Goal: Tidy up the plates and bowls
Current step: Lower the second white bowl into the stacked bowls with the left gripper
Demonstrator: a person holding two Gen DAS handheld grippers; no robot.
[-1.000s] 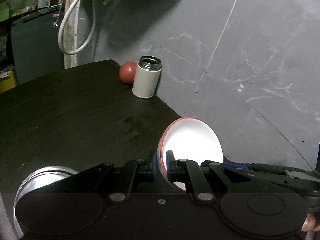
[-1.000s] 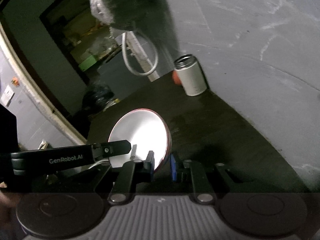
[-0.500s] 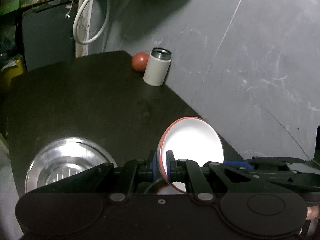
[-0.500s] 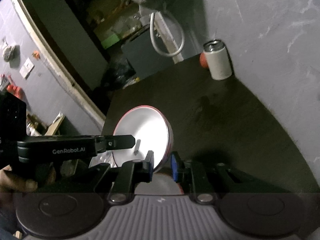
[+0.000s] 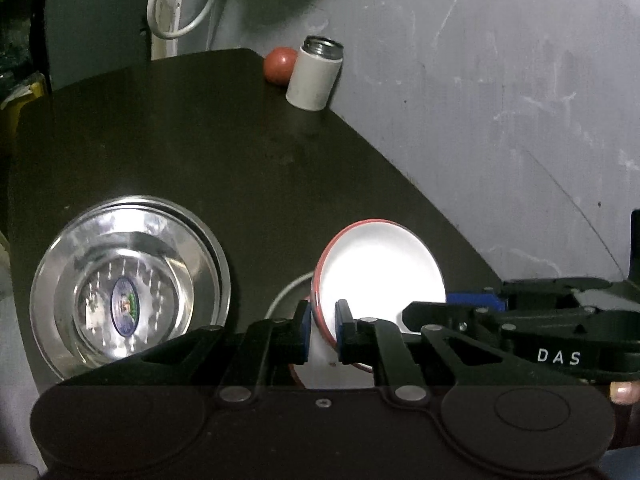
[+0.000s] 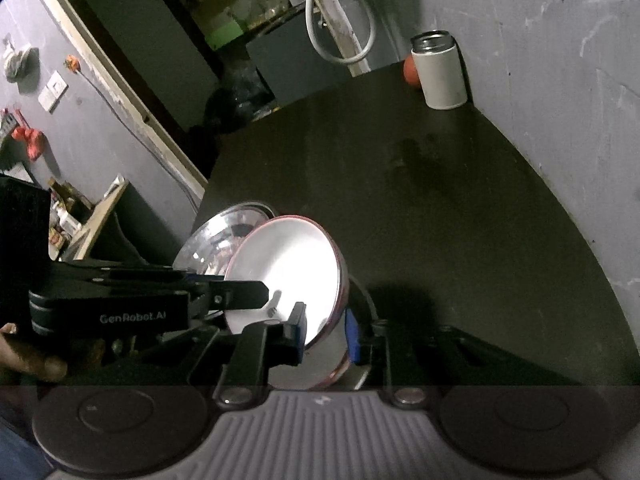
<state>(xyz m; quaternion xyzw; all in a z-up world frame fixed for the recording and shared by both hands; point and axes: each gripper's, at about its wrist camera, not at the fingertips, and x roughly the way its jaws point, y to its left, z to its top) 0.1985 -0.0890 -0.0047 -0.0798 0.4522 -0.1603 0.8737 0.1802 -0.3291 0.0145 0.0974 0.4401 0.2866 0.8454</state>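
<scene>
A white bowl with a red rim [image 5: 380, 264] hangs tilted just above the dark table [image 5: 240, 152]. My left gripper [image 5: 322, 320] is shut on its near rim, one pad inside and one outside. My right gripper [image 6: 326, 334] is shut on the same bowl [image 6: 288, 276] at its opposite rim; it comes in from the right in the left wrist view. Directly under the held bowl lies a second red-rimmed white dish [image 6: 304, 372], mostly hidden. A stack of shiny steel bowls [image 5: 128, 284] sits on the table to the left, partly behind the white bowl [image 6: 212, 244] in the right wrist view.
A white metal-topped canister [image 5: 314, 76] and a red ball [image 5: 280, 65] stand at the table's far corner against the grey wall [image 5: 500, 80]. A white hose [image 5: 176, 4] hangs beyond the far edge. Bare dark tabletop lies between the bowls and the canister.
Both grippers, still clamped on the white bowl, have pulled back and tipped down toward the table. The steel bowls and the red-rimmed dish underneath have come into view.
</scene>
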